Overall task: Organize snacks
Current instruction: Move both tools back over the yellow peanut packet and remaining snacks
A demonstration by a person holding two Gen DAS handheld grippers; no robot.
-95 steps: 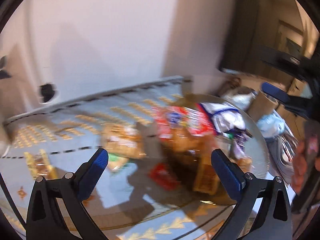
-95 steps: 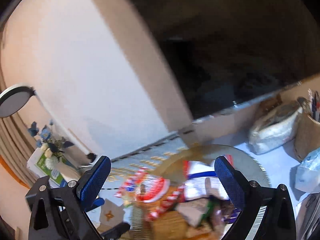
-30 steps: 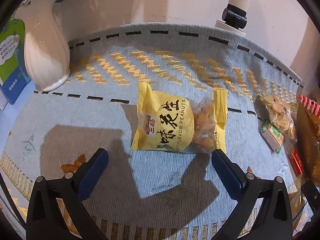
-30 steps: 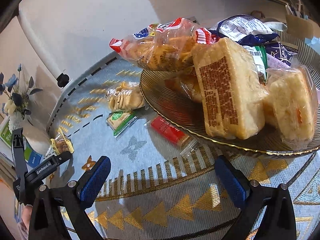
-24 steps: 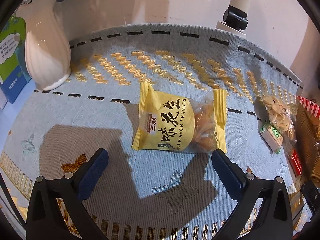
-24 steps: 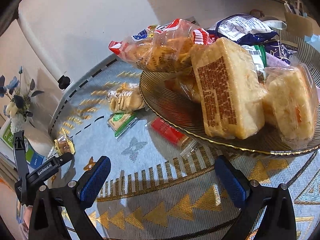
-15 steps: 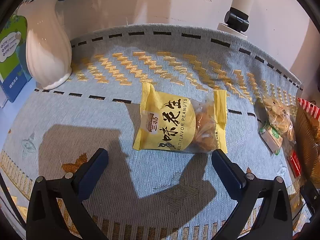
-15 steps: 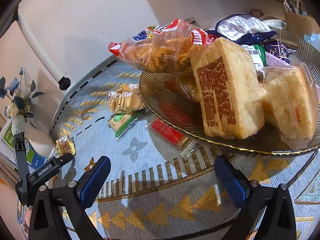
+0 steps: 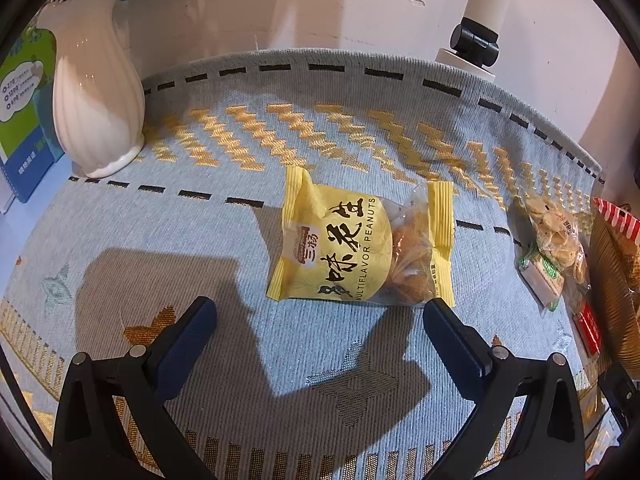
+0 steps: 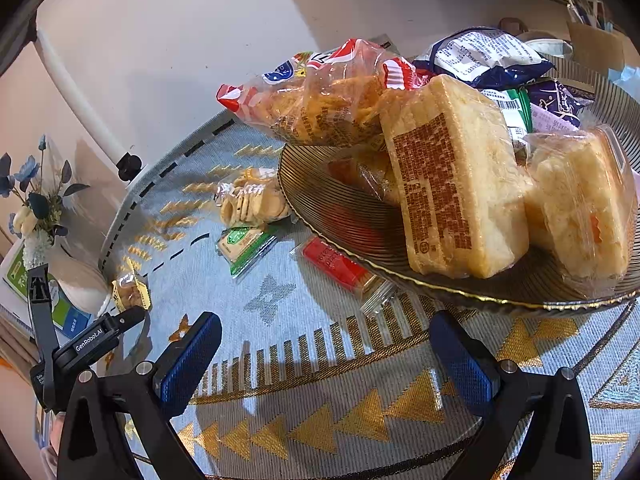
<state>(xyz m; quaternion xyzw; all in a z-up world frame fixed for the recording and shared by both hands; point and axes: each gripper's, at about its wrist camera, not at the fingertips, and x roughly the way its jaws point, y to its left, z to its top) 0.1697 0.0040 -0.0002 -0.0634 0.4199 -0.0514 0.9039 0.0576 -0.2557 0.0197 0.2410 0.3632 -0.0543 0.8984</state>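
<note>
A yellow peanut bag (image 9: 360, 246) lies flat on the grey-blue patterned cloth, just beyond my left gripper (image 9: 320, 330), which is open and empty above the cloth. It shows small in the right wrist view (image 10: 130, 290). My right gripper (image 10: 326, 352) is open and empty above the cloth, in front of a ribbed dark plate (image 10: 360, 224) piled with snack bags and two wrapped cakes (image 10: 452, 192). Loose on the cloth lie a clear cracker bag (image 10: 252, 198), a green-and-white packet (image 10: 244, 242) and a red packet (image 10: 340, 264), partly under the plate's rim.
A white ribbed vase (image 9: 98, 92) with flowers stands at the cloth's far left, with a green and blue box (image 9: 24, 108) beside it. A white pole with a black clamp (image 9: 474, 42) stands at the back by the wall.
The left gripper drifted slightly, so the peanut bag sits a little lower and more centred in its view. The right view barely shifted. Both grippers stayed open.
</note>
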